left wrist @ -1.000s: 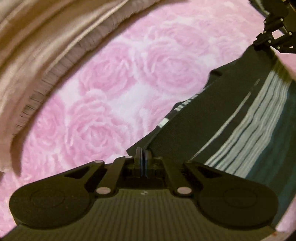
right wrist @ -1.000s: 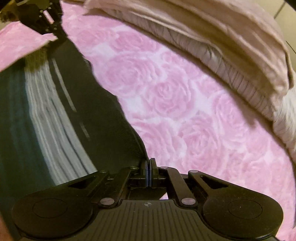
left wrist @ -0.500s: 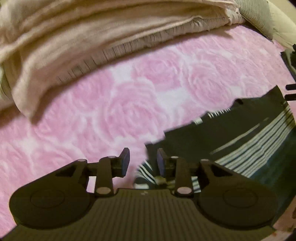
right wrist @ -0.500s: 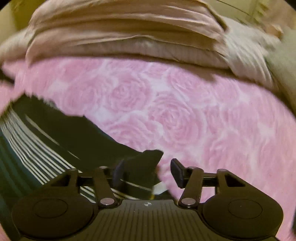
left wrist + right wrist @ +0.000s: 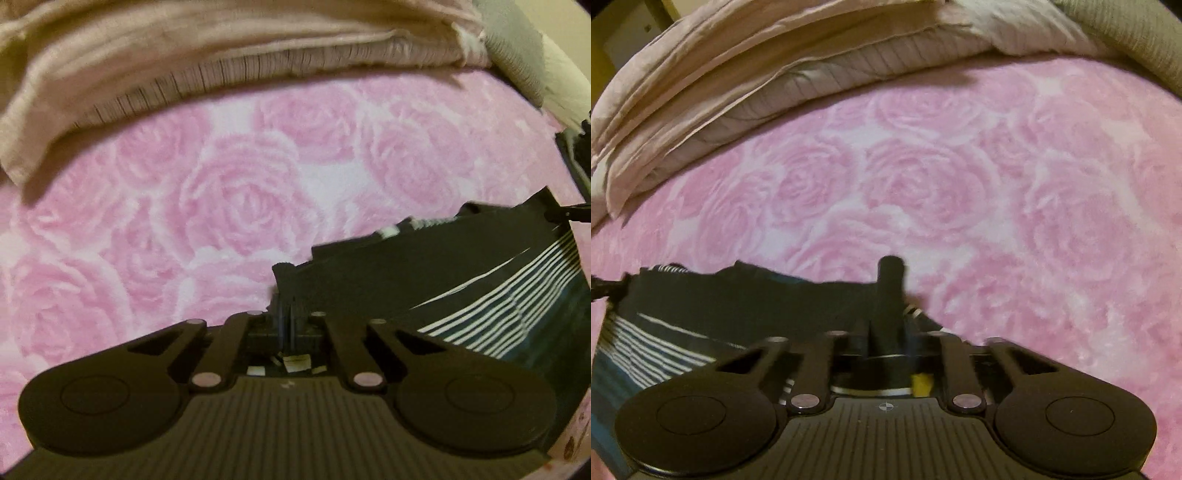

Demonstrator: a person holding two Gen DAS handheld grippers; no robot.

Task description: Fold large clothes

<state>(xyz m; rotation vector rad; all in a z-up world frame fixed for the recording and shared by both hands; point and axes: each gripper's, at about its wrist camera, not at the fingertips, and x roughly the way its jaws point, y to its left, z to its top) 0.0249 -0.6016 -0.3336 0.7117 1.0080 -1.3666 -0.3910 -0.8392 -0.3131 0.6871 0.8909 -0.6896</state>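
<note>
A pink rose-patterned blanket (image 5: 229,206) covers the bed, beige bedding (image 5: 221,48) piled at its far edge; a dark garment (image 5: 461,280) with white stripes lies on the pink, stretched between the two grippers; the left gripper (image 5: 286,317) has its jaws pinched tight on one corner; the right gripper (image 5: 886,332), jaws just closing, clamps a bunched fold (image 5: 890,288) of the other corner.
</note>
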